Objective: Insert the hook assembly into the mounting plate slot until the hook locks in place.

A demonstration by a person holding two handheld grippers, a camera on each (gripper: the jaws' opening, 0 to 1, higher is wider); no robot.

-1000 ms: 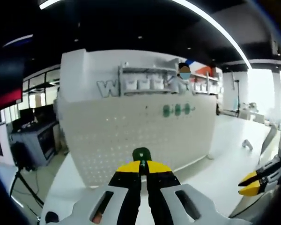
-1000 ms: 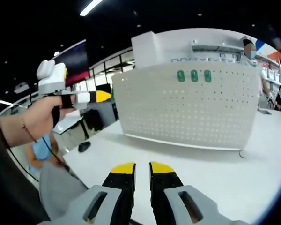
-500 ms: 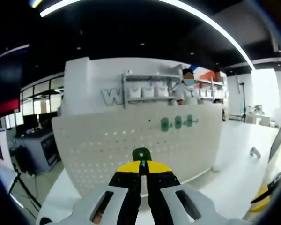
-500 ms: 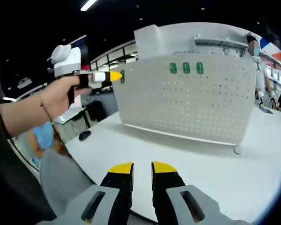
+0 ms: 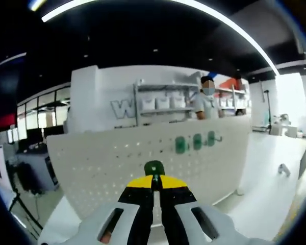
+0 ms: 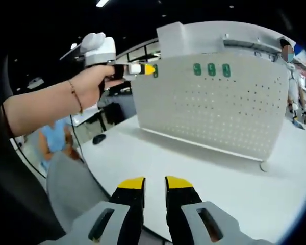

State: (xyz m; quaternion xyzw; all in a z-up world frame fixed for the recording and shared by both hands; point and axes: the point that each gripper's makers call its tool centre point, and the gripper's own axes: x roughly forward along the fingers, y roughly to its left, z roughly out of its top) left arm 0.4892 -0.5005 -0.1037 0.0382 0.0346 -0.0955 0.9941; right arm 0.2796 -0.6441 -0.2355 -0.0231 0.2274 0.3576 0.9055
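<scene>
green hook (image 5: 154,167) sits pinched between the left gripper (image 5: 154,185) tips, poking up above the yellow pads, clenched tight. ahead stands the white pegboard (image 5: 143,158), upright on the white table (image 6: 204,173), with three green hooks (image 5: 195,142) already hung in a row near its top edge. from the right gripper view, a hand (image 6: 94,81) holds the left gripper up at the pegboard's upper left corner, green tip just beside the panel. right gripper (image 6: 154,182) hangs low over the table, jaws slightly parted, grasping nothing.
</scene>
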